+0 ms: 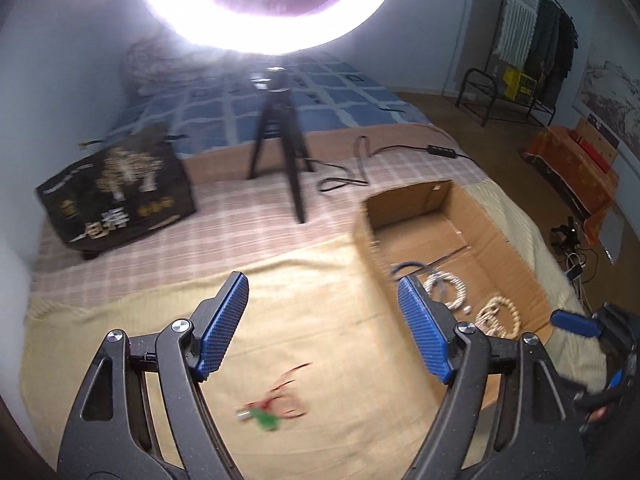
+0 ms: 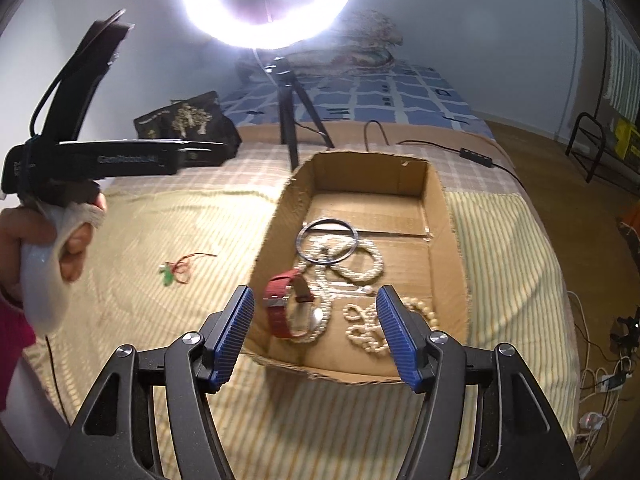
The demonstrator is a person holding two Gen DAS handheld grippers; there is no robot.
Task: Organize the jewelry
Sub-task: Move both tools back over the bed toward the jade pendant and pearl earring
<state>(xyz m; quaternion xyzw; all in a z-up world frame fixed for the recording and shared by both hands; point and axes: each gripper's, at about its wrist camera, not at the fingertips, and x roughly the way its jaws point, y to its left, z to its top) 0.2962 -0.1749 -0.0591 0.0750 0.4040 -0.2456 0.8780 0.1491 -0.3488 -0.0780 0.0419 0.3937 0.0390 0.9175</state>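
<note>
I work over the bed (image 2: pixel 140 240), where the cardboard box (image 2: pixel 448 240) gathers pearls (image 2: pixel 368 264), the bangle (image 2: pixel 327 242) and the red watch (image 2: pixel 280 300). My right gripper (image 2: pixel 316 332) hangs spread and empty above them; my left gripper (image 1: pixel 320 328), also spread, has the red-string pendant (image 1: pixel 276 408) at six o'clock, still unboxed.

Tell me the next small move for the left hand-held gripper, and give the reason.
Probably lower the left hand-held gripper onto the red-cord pendant. It lies alone on the blanket, outside the cardboard box holding the watch and pearl necklaces, and the jaws are open and empty.
</note>
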